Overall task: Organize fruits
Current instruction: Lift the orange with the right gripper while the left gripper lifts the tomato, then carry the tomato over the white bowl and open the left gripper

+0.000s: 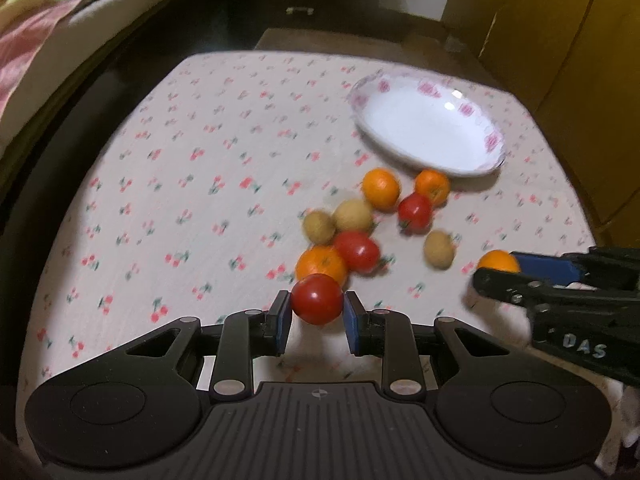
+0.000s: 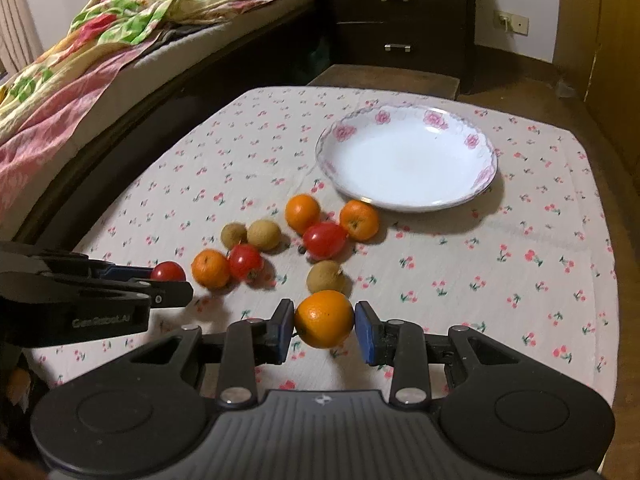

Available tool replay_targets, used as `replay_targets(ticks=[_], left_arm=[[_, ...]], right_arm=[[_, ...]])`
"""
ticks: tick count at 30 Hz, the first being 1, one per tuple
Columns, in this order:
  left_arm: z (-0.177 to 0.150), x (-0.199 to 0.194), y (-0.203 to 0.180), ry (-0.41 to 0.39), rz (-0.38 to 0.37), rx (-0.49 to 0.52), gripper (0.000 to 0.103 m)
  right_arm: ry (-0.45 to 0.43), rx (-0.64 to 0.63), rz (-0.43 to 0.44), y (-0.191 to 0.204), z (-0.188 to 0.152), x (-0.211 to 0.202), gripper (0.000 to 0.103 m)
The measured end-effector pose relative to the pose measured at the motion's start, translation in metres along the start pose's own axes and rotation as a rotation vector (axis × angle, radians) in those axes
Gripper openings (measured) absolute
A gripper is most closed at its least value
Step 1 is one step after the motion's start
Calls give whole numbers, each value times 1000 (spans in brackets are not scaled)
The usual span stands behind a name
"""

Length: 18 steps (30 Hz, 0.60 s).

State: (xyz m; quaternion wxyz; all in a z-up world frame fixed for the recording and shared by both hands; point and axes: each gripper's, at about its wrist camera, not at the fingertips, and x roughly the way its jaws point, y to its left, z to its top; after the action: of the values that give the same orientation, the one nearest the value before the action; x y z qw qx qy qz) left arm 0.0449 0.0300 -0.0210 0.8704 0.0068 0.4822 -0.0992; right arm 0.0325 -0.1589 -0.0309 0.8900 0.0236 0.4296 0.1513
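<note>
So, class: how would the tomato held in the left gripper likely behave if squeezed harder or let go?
The tomato looks smooth and glossy, so it may slip between the left gripper pads. Being round, it would probably roll across the tablecloth. Its thin skin could bruise under harder squeezing.

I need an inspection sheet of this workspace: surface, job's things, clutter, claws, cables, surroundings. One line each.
Surface: table under a cherry-print cloth.
Job's things: empty floral plate; loose on the cloth, three oranges, two tomatoes, three brown fruits.
Clutter: nothing seen.
Claws: left claw shut on a tomato; right claw shut on an orange.
Cables: nothing seen.
Surroundings: bed with floral blanket, dark drawer chest, wall outlet.
</note>
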Motion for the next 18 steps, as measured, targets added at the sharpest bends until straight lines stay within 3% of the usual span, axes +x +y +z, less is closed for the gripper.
replay_targets(ticks=[18], left_arm=[[86,27,-42,-78,-62,67,35]], right_arm=[[-89,31,-82,-38,57,5,34]])
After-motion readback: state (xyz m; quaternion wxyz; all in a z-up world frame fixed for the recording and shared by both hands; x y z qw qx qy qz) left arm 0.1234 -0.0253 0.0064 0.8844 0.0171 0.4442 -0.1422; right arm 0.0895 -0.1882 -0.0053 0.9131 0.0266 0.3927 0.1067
